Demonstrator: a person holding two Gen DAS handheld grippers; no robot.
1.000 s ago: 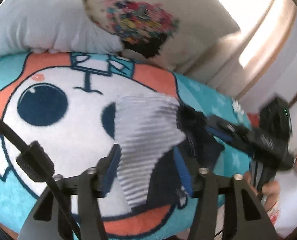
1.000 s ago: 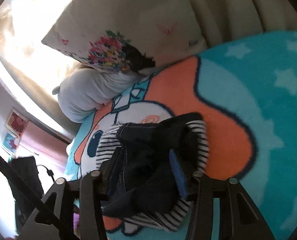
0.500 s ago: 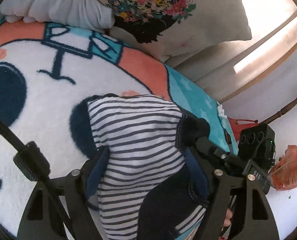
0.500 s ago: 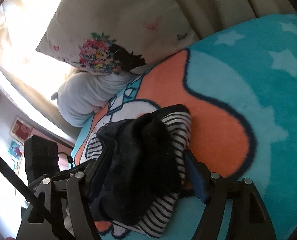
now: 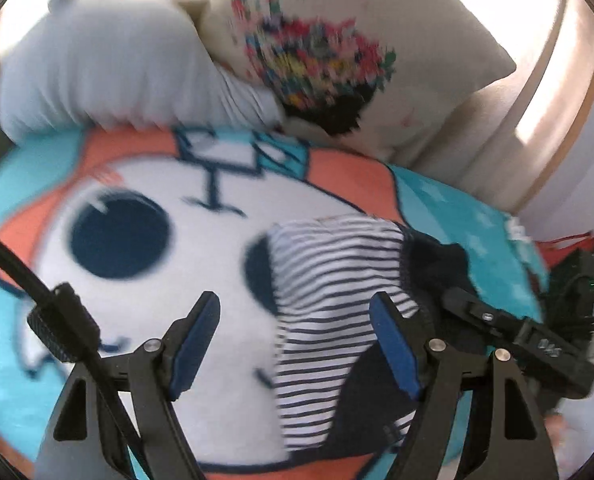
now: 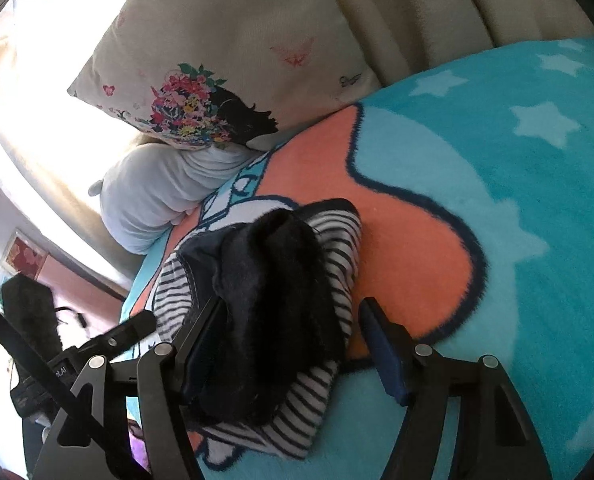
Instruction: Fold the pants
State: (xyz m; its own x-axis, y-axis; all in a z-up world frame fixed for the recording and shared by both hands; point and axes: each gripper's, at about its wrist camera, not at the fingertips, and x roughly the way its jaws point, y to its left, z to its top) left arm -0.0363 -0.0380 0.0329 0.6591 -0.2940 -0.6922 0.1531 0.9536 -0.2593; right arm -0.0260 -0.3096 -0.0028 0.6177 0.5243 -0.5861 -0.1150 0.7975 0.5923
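The pants (image 5: 329, 300) lie in a small bundle on the cartoon blanket (image 5: 137, 184), striped white-and-navy cloth outside, dark navy fleece inside. My left gripper (image 5: 295, 334) is open, its fingers wide apart, with the striped cloth lying between them and free of the pads. In the right wrist view the bundle (image 6: 273, 304) shows its dark fleece on top of the stripes. My right gripper (image 6: 289, 334) is open around the bundle's near end; the left pad touches the fleece. The right gripper's body (image 5: 509, 332) shows at the right of the left wrist view.
A floral-print cream pillow (image 6: 217, 72) and a pale blue-grey pillow (image 6: 157, 196) lie at the head of the bed against a beige headboard (image 6: 477, 4). The teal blanket with stars (image 6: 537, 184) spreads to the right. The bed's edge and floor are at the left (image 6: 57, 280).
Both grippers have opened and let go of the pants, which now rest on the blanket. The left gripper has drawn back and up.
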